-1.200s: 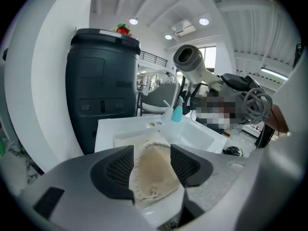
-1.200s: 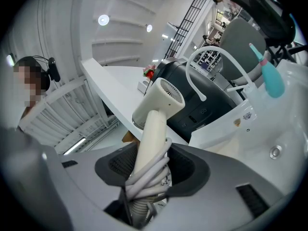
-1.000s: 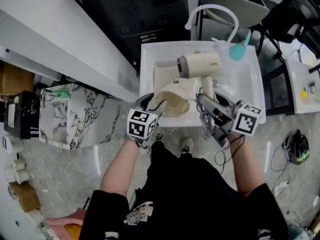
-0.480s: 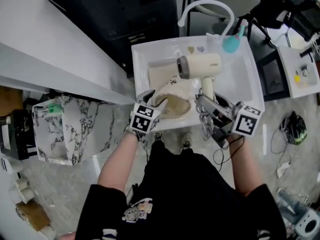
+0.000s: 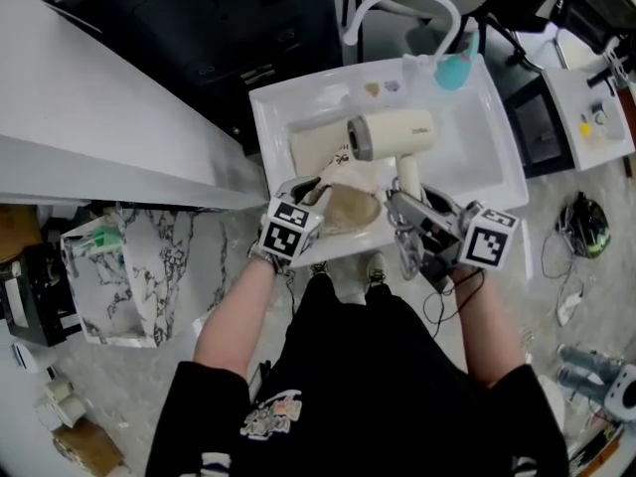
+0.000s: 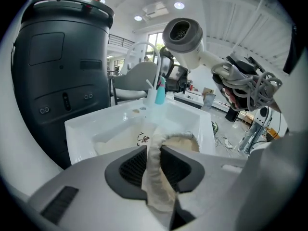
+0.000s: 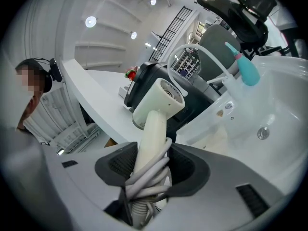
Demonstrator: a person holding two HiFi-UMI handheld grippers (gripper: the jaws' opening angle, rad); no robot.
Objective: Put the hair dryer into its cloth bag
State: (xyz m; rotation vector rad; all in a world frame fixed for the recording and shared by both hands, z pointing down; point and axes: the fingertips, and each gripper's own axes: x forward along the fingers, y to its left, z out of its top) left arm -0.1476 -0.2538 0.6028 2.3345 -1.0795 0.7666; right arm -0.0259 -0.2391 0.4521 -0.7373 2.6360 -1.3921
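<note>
At the glossy sink's (image 5: pixel 489 157) near edge, left gripper (image 6: pixel 155 165) had just closed on limp cloth bag (image 5: pixel 350 205); right gripper (image 7: pixel 147 177) clamped cord-wrapped hair dryer (image 5: pixel 393 134)

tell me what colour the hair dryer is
Cream, with a grey ring at one end. The hair dryer shows best in the head view.

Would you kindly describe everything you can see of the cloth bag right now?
The cloth bag is beige, soft and wrinkled, with a small dark print on its side. It lies in the white sink, its flat body toward the far side and its mouth lifted open toward the person. The left hand-held gripper, whose jaws have just been closing, pinches a fold of its rim. The hair dryer hangs above it, not yet inside.
</note>
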